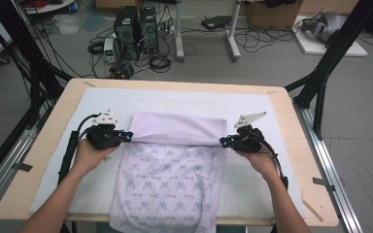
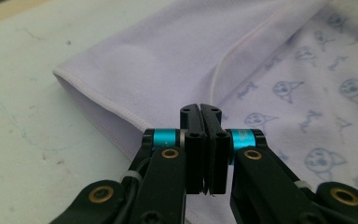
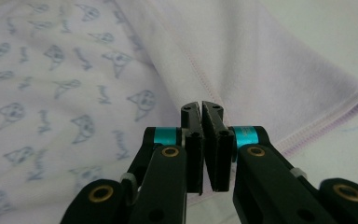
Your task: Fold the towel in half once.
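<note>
A pale lilac cloth (image 1: 175, 127) printed with small blue figures lies on the table. Its far part is folded toward me as a plain flap, and its near end hangs over the front edge. My left gripper (image 1: 126, 138) sits at the cloth's left side. Its jaws are pressed together at the flap's hem (image 2: 223, 77), the tips (image 2: 200, 108) down on the fabric. My right gripper (image 1: 222, 141) mirrors it at the right side, closed where the stitched hem (image 3: 200, 77) meets its tips (image 3: 200, 105). How much fabric each pinches is hidden behind the tips.
A white mat (image 1: 272, 111) covers the wooden table (image 1: 58, 126). Black frame legs (image 1: 320, 82) stand at both far corners. Computers and cables (image 1: 136, 34) are on the floor beyond the table.
</note>
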The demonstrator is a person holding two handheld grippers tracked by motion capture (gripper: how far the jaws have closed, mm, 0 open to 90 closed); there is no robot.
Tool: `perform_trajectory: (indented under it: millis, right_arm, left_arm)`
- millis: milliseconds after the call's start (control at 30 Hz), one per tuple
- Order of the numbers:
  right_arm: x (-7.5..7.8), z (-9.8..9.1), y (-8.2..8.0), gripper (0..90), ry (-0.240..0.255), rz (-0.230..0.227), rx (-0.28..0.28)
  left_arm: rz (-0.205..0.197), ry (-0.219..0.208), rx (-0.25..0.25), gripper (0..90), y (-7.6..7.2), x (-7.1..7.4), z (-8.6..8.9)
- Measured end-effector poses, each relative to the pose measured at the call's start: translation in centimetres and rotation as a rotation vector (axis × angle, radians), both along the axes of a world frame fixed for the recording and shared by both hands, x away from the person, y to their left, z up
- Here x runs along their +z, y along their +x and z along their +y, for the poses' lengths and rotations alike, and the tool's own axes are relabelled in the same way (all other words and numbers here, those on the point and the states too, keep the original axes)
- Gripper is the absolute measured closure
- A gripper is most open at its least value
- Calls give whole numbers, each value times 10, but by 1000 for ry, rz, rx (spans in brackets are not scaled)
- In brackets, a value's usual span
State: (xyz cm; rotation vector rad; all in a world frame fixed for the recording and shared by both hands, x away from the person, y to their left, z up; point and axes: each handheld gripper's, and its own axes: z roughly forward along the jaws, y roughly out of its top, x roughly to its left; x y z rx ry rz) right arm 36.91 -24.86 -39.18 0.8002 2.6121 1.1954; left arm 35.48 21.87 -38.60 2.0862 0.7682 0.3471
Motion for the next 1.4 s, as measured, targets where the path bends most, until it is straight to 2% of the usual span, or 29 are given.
perform_trajectory:
  millis: [100,200,233,333,467,600,633,700,733,800,867,933,967,1000,1033,1067,1100,1133,1167,1233,1300,1333,1367,1400]
  right_arm:
    - [11,1,-17,873,19,-24,35]
    - [14,3,-36,872,13,-13,85]
    - [12,3,-44,872,-6,-12,101]
    - [10,2,-62,874,-10,-17,120]
    - [15,-3,-84,874,25,-36,140]
    - [22,-7,-104,887,36,-47,175]
    - [23,-8,-108,880,46,-44,184]
    - [23,-12,-113,803,89,-12,221]
    - [23,-12,-114,747,88,-8,229]
    - [19,-11,-108,693,48,-14,196]
    - [14,-11,-93,659,34,-12,146]
    - [9,-11,-72,592,26,-21,87]
    - [7,-11,-61,584,34,-25,48]
    - [5,-11,-50,572,38,-22,28]
    - [3,-10,-38,545,18,-27,2]
    - [0,-10,-26,536,0,-14,-23]
    - [-4,-9,-14,529,2,14,-31]
    - [-8,-8,-2,501,-13,28,-48]
    - [-13,-7,7,474,-32,37,-72]
    - [-23,-8,26,430,-57,50,-125]
    - [-31,-12,38,401,-47,54,-172]
    - [-34,-12,42,386,-39,55,-185]
    - [-38,-12,45,375,-36,62,-184]
    - [-41,-11,48,367,-47,60,-183]
  left_arm:
    - [-24,13,-20,879,-18,2,4]
    - [-46,26,-35,878,-38,-2,8]
    - [-47,23,-40,878,-45,-4,10]
    - [-61,-5,-40,879,-65,-8,16]
    - [-88,-24,-61,879,-92,-4,21]
    - [-104,-37,-82,879,-114,3,25]
    - [-101,-32,-94,878,-118,4,25]
    - [-86,-38,-132,870,-124,4,25]
    - [-73,-37,-150,826,-124,3,24]
    - [-62,-30,-137,649,-118,3,20]
    - [-51,-27,-120,572,-105,2,16]
    - [-46,-19,-97,547,-87,0,12]
    - [-50,-20,-72,537,-77,-2,10]
    - [-35,-27,-46,532,-65,-5,8]
    - [-32,-25,-27,518,-53,-7,7]
    - [-42,-11,9,518,-41,-10,5]
    - [-22,-18,32,528,-29,-14,5]
    - [3,-28,41,578,-16,-19,6]
    - [3,-14,94,585,-4,-25,5]
    - [35,10,172,508,18,-35,6]
    - [31,29,226,474,33,-42,5]
    - [32,20,242,458,38,-45,5]
    - [50,14,246,448,43,-47,5]
    - [72,30,251,426,48,-49,3]
